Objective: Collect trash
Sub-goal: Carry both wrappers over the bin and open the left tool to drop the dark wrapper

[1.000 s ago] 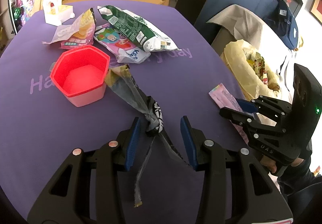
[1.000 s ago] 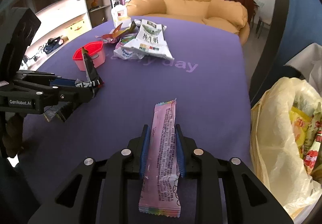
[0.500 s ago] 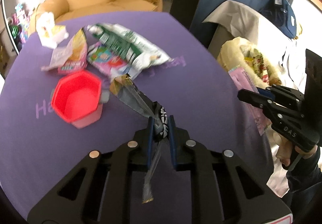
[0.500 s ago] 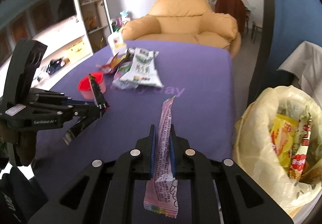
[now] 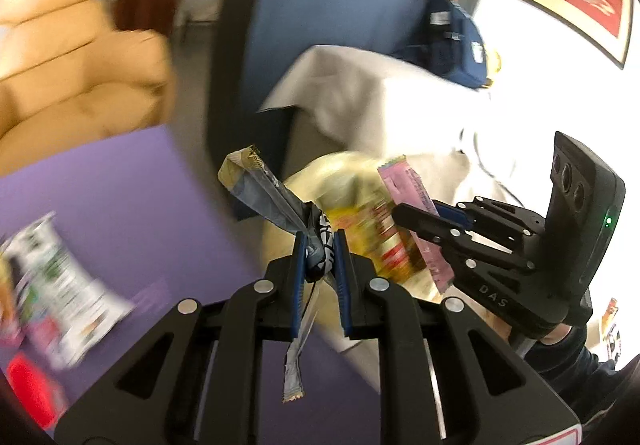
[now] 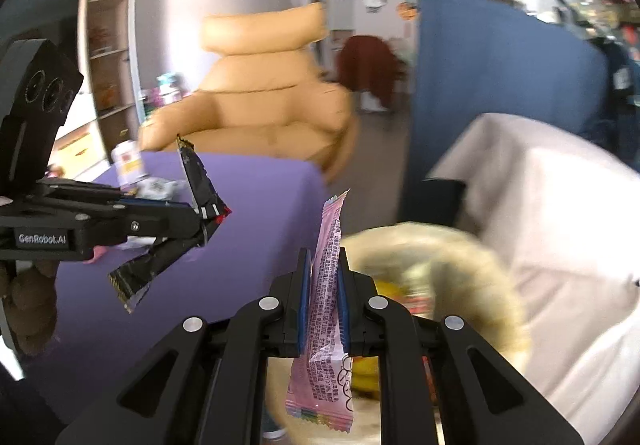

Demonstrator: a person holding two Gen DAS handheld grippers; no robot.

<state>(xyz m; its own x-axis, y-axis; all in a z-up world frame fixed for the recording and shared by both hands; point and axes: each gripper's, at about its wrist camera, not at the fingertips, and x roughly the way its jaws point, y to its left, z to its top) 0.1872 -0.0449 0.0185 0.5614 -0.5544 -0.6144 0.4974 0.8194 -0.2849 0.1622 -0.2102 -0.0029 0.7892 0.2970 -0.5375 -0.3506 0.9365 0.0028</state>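
Note:
My left gripper (image 5: 320,241) is shut on a crumpled black and silver wrapper (image 5: 264,193), held in the air past the edge of the purple table (image 5: 120,181). In the right wrist view that left gripper (image 6: 200,221) sits at the left with the dark wrapper (image 6: 200,181) sticking up and hanging down. My right gripper (image 6: 323,265) is shut on a long pink wrapper (image 6: 326,305), lifted over the open yellow trash bag (image 6: 460,245). The left wrist view shows the right gripper (image 5: 404,213), its pink wrapper (image 5: 404,189) and the bag (image 5: 352,205) just ahead.
A green and white snack bag (image 5: 60,285) and a red cup (image 5: 28,385) lie blurred on the table at the left. A tan armchair (image 6: 260,101) stands beyond the table, a blue partition (image 6: 500,85) and a beige-covered seat (image 6: 540,205) to the right.
Both grippers closed on their wrappers, lifted them off the table and swung right toward the yellow bag, which now sits just ahead of them.

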